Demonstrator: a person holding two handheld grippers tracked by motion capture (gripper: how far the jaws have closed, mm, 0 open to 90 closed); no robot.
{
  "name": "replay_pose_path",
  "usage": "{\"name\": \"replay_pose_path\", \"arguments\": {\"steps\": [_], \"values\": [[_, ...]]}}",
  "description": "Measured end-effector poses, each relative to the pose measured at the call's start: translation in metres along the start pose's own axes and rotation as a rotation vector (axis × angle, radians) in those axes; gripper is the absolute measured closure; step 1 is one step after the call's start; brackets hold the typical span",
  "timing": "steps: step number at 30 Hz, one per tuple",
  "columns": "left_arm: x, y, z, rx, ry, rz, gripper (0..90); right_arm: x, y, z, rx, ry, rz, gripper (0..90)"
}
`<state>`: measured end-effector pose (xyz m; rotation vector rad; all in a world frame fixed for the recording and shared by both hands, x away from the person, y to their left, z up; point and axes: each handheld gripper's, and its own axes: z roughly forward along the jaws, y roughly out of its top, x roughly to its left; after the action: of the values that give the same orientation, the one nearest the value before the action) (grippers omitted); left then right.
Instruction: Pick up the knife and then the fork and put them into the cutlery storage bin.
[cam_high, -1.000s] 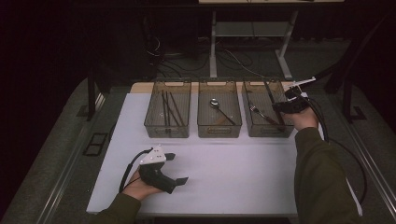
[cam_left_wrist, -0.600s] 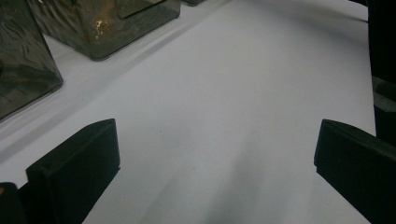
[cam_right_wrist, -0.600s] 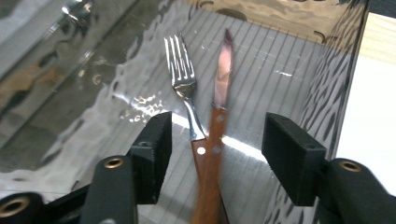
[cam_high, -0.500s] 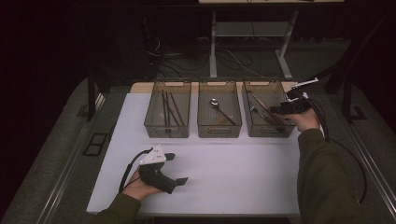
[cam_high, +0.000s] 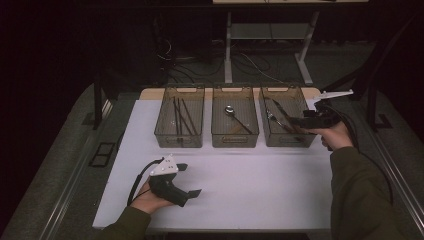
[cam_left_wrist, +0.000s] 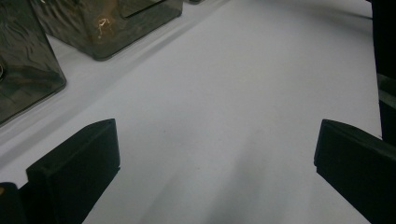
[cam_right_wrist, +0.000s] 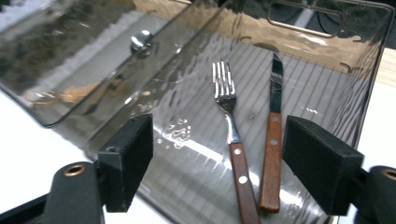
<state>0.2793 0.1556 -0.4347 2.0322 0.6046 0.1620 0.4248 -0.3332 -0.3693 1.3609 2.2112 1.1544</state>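
My right gripper (cam_high: 296, 121) hovers at the right side of the right clear bin (cam_high: 287, 141). Its jaws have just been opening and now stand wide with nothing held. In the right gripper view, below the right gripper (cam_right_wrist: 219, 140), a fork (cam_right_wrist: 225, 95) and a knife (cam_right_wrist: 275, 107), both with wooden handles, lie side by side on the bin's floor. My left gripper (cam_high: 191, 179) rests in a hand on the white mat (cam_high: 260, 185) near the front left. In the left gripper view, the left gripper (cam_left_wrist: 215, 149) is open over bare mat.
A middle bin (cam_high: 235, 140) holds a spoon (cam_high: 230, 110). A left bin (cam_high: 179, 141) holds several dark thin sticks (cam_high: 181, 117). All three bins stand in a row at the mat's far edge. A cable trails from each gripper. Dark floor and table legs lie beyond.
The right hand has drawn back a little from over the right bin toward its near right side. The left hand has stayed put.
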Motion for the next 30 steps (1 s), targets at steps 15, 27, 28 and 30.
{"name": "replay_pose_path", "arguments": {"steps": [15, 27, 28, 30], "values": [[0.002, -0.001, -0.003, 0.009, 0.005, 0.003, 0.0, 0.028, -0.040, -0.027, -0.091, 0.062, -0.047, 19.0], [0.002, -0.002, -0.004, 0.010, 0.010, 0.000, 0.0, 0.057, -0.071, -0.035, -0.088, 0.076, -0.090, 16.6], [0.003, -0.002, -0.005, 0.011, 0.009, 0.002, 0.0, 0.059, -0.074, -0.035, -0.093, 0.079, -0.088, 16.5], [0.003, -0.002, -0.005, 0.014, 0.008, 0.002, 0.0, 0.062, -0.080, -0.035, -0.095, 0.087, -0.085, 16.5]]}}
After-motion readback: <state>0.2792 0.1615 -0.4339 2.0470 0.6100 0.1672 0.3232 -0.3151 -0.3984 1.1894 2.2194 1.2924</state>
